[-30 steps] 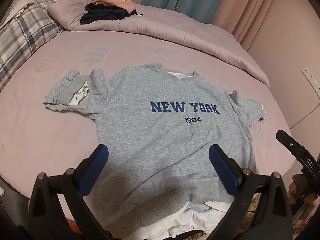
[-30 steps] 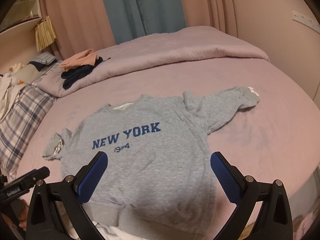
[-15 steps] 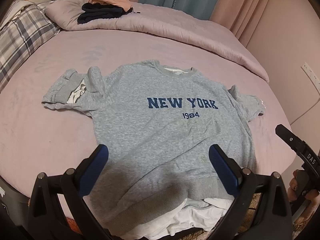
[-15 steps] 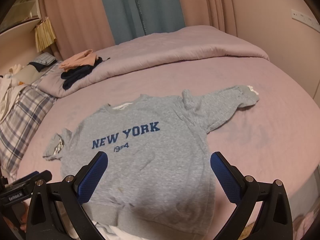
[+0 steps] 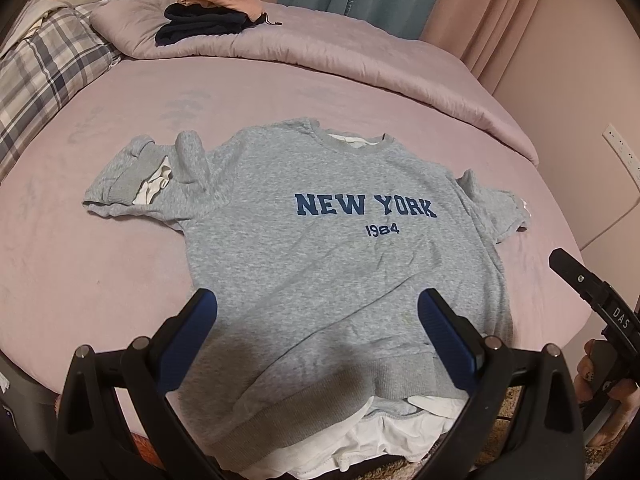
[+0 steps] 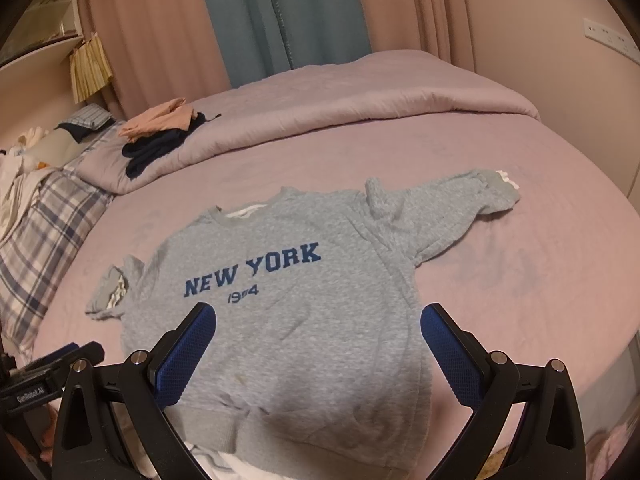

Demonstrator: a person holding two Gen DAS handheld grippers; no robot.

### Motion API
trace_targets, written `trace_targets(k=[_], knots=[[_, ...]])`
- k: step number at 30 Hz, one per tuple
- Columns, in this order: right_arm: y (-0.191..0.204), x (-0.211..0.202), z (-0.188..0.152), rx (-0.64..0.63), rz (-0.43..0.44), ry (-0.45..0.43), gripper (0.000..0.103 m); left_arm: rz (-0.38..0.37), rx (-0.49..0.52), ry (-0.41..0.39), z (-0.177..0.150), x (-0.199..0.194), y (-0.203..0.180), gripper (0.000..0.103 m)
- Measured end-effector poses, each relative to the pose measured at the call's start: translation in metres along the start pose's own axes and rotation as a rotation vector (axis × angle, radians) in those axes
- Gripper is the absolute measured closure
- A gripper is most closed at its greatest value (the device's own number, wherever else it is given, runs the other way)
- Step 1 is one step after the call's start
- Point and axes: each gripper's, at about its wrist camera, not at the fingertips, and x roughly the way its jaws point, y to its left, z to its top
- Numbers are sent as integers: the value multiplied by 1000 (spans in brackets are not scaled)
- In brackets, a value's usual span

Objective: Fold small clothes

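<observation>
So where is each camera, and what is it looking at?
Left wrist: on the open left hand-held gripper, above the bed's near edge, facing the grey NEW YORK sweatshirt; the right hand-held gripper shows.
Right wrist: on the open right hand-held gripper, facing the same sweatshirt.
Both see the folded clothes pile.

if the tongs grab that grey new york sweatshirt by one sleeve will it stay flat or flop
The grey sweatshirt would probably flop: its sleeve already lies bunched and creased. It looks thick-knit, so likely heavyish for its size, dragging the body behind. The white layer showing under the hem may slide separately.
</observation>
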Motion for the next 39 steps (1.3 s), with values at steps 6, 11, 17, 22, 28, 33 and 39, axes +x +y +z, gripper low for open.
trace_targets(k=[6, 11, 17, 22, 28, 33, 39], knots=[[-1, 1, -1, 6, 11, -1, 1, 8, 2, 1, 0, 1, -1, 3], [-3, 3, 1, 14, 17, -5, 1, 11, 1, 2, 1, 1, -1, 3], [-16, 5, 8, 49, 25, -10, 4, 8, 0, 7, 2, 3, -1, 3], [-30, 5, 12, 93, 31, -10, 6, 4, -1, 15, 6, 7, -3, 3], [-50, 5, 19, 132, 52, -17, 6, -20, -9, 20, 13, 13, -5, 3], [-93, 12, 33, 234, 91, -30, 12, -35, -29, 21, 20, 22, -3, 6], [-182, 54, 50, 498, 107, 14, 37, -58, -81, 87, 27, 52, 2, 12]])
